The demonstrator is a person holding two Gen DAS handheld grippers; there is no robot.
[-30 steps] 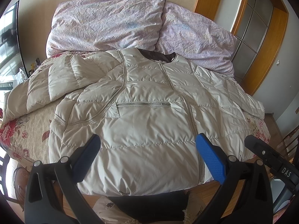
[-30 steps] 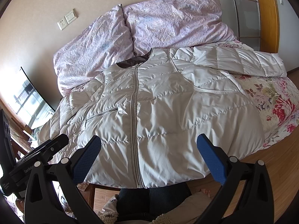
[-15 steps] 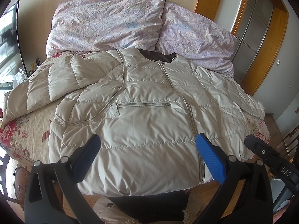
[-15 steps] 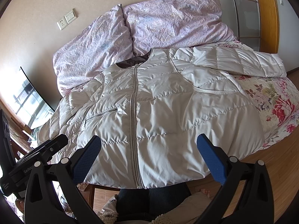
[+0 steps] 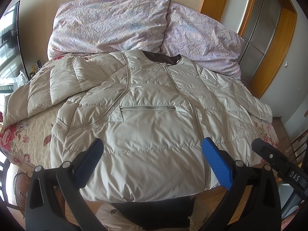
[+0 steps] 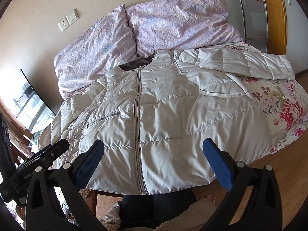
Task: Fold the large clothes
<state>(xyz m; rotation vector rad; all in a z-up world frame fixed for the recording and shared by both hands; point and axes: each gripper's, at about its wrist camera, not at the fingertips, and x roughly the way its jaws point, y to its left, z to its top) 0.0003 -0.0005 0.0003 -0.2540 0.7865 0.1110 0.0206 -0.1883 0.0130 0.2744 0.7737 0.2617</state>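
On the bed [image 5: 25, 134] with the flowered cover lies a pale quilted jacket [image 5: 146, 134], front side up, with its zipper [image 6: 137, 115] closed along the middle and the dark collar lining turned toward two lilac pillows [image 5: 111, 23] at the wall. Its hem reaches the near edge of the bed and hangs a little over it. One sleeve [image 5: 44, 90] is stretched out to the left side of the bed, and the other sleeve [image 6: 240, 63] goes out to the right side, both flat on the cover. The left gripper [image 5: 152, 161] hovers above the lower left part of the jacket, near the hem, and points forward and down; its two blue fingers [image 5: 216, 165] stand wide apart and touch nothing. The right gripper [image 6: 154, 161] is held at a similar height over the lower right part of the jacket, beside the left one, and its blue pads [image 6: 217, 165] are also far apart with nothing between them. Each gripper appears at the edge of the other's view. Below the hem, the dark trousers of the person [image 6: 138, 204] are visible, close to the bed's edge, above a wooden floor [image 6: 279, 173].
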